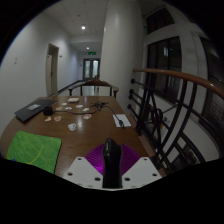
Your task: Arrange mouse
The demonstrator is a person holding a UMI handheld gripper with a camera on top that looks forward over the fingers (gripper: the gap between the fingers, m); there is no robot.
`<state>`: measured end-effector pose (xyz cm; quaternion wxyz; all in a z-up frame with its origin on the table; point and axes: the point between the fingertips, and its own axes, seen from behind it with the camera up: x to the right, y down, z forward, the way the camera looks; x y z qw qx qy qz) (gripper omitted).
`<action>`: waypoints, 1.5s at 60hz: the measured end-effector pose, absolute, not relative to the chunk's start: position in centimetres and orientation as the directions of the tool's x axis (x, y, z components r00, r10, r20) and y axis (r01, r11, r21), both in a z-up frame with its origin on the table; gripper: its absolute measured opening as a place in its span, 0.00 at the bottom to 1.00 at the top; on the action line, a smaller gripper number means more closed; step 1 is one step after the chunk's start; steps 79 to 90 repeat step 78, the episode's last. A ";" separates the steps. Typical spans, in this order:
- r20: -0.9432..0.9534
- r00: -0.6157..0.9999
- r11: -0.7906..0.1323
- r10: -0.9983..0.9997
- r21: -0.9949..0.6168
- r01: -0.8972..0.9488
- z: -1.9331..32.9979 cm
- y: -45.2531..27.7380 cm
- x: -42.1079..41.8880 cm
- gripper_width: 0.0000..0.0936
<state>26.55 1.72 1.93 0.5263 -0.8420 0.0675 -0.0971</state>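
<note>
The mouse [111, 160], dark and narrow from this angle, sits right between the gripper's [111, 165] two fingers, down at the six o'clock end of the table. The purple pads [95, 158] flank it at nine and three o'clock, each looking tight against its sides, so the tongs appear clamped on the mouse. Whether the mouse rests on the table or hangs just above it cannot be told from here.

Outward now. The wooden table [85, 135] spreads ahead of the fingers toward twelve o'clock. At about ten o'clock from the mouse, close by, a green cloth [34, 149] lies flat near the table's near edge. Further out at eleven o'clock, a dark flat thing like a closed laptop [30, 111] rests near the far side. Between that and the table's middle a few small pale items [72, 120] are scattered, too small to name. At one o'clock from the mouse a white paper or pad [121, 120] lies with something dark across it.

Beyond the table, at twelve o'clock, chairs [88, 88] with curved wooden backs stand at the far edge. At two o'clock a curved wooden handrail [180, 80] on dark metal bars sweeps past the table's side. Far off at twelve o'clock a pale corridor [90, 45] runs back to a door [91, 68], with ceiling lights on.
</note>
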 end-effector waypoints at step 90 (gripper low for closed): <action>-0.028 0.981 -0.552 0.194 -0.829 0.085 6.6 -10.3 5.6 0.90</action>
